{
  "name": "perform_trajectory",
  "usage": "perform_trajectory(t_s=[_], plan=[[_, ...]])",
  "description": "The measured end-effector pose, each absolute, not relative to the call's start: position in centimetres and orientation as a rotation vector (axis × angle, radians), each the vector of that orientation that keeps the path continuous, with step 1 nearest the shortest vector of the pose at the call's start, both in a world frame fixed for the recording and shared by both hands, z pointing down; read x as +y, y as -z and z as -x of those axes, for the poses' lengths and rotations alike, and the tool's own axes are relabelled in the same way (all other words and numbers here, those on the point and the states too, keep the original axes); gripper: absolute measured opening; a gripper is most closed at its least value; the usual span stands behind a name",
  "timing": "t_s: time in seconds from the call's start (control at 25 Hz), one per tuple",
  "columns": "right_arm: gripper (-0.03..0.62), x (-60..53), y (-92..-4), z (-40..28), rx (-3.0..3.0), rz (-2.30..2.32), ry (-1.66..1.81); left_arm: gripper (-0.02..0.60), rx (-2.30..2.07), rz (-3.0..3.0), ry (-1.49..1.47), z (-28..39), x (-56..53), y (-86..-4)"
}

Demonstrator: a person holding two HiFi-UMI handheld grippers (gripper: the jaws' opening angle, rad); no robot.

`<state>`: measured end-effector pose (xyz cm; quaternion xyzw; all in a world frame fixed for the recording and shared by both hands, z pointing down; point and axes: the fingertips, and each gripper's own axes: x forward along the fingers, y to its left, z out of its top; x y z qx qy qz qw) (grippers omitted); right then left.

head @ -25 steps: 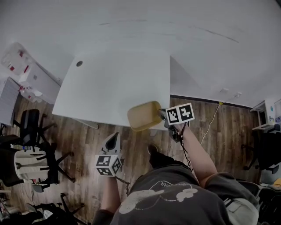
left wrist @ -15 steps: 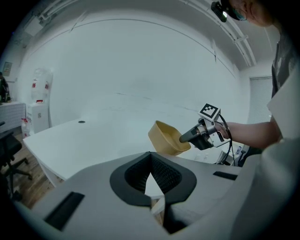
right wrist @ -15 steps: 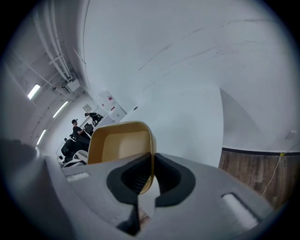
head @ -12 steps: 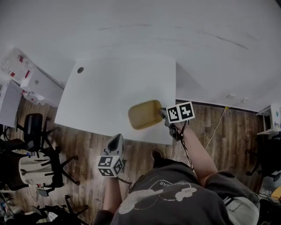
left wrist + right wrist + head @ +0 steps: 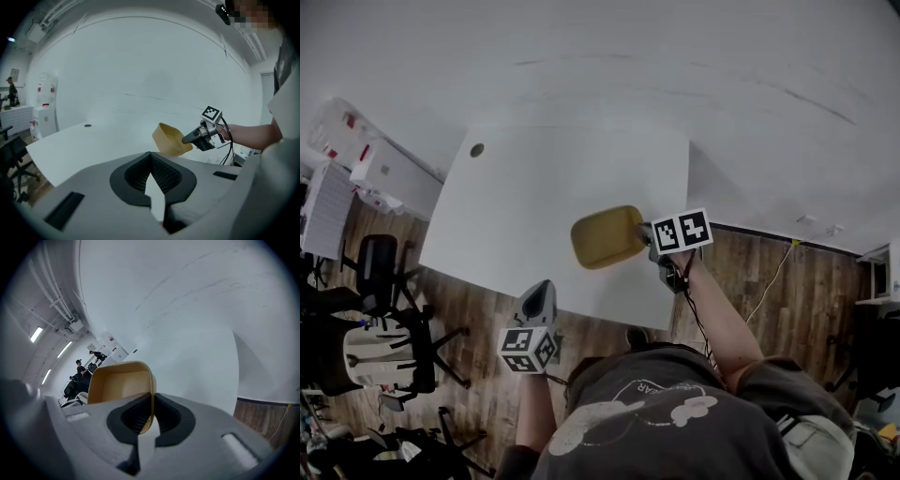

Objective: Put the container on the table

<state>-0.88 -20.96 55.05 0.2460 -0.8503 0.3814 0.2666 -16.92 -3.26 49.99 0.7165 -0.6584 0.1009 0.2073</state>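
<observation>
A yellow tub-shaped container hangs over the front right part of the white table. My right gripper is shut on the container's near rim. In the right gripper view the container shows its open inside, with its wall pinched between the jaws of the right gripper. My left gripper is lower, at the table's front edge, shut on nothing. The left gripper view shows the left gripper, and beyond it the tilted container above the table.
A round cable hole sits at the table's far left corner. Office chairs crowd the wooden floor at the left, with white cabinets behind them. A cable trails on the floor at the right. People stand far off.
The table has come nearer, and the container now hangs farther in over the tabletop. The right gripper still holds it. The left gripper stays low by the front edge.
</observation>
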Motion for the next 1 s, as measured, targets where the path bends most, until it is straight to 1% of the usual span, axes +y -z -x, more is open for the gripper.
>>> perform_trajectory(t_s=[0.4,0.68,1.0], plan=[[0.012,-22.0,-56.7,1.9,-2.266,-0.649,-1.081,-0.003,-1.773,-2.001,-0.335,17.2,-5.6,-50.5],[0.012,-24.4,-57.6,1.1,-2.233,-0.758,-1.107,-0.003,-1.670,-2.082,-0.357,17.8,-9.8,-51.8],[0.012,-27.9,-57.6,2.4,-2.178,-0.919,-1.148,-0.003,-1.554,-2.157,-0.363,21.9,-15.7,-52.6]])
